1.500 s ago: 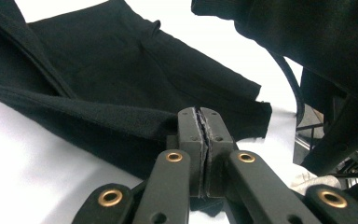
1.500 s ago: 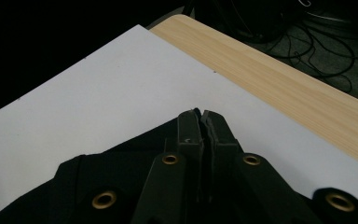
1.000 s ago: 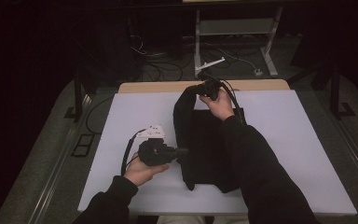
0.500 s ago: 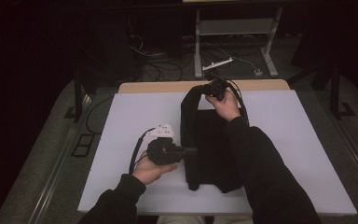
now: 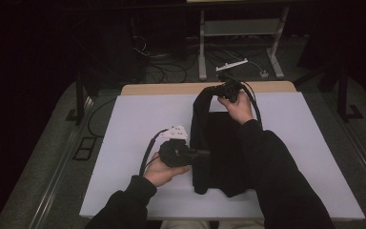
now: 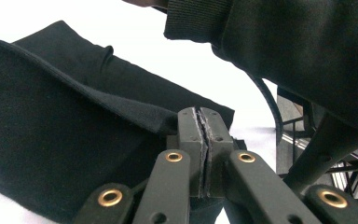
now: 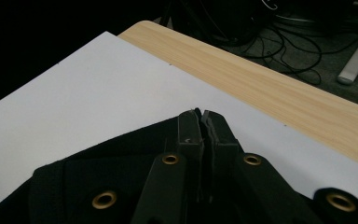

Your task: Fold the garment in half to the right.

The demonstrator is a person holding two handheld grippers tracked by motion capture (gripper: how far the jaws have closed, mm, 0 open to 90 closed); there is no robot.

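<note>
My left gripper [image 5: 205, 153] is clamped on the near-left edge of the black cloth [image 5: 221, 143]. In the left gripper view, my left pads [image 6: 200, 135] press together with a fold of cloth [image 6: 65, 140] pinched between them; the fabric stretches away to the left of that view, partly raised off the white sheet [image 6: 149, 42]. My right sleeve [image 6: 284, 51] crosses the top of that view.

My right gripper [image 5: 219, 88] is clamped on the far edge of the cloth, at the far side of the table [image 5: 138, 88]. In the right gripper view, my right pads [image 7: 200, 128] are closed flat against each other on the cloth's edge [image 7: 121, 163], held above the white sheet [image 7: 74, 93]; the wooden table edge [image 7: 261, 74] runs just beyond.

From the high view, the cloth lies on the middle of the white sheet [image 5: 124, 143], between my two hands. Its left border rises in a dark band from the left gripper up to the right gripper. My right forearm [image 5: 267, 162] lies over its right part.
</note>
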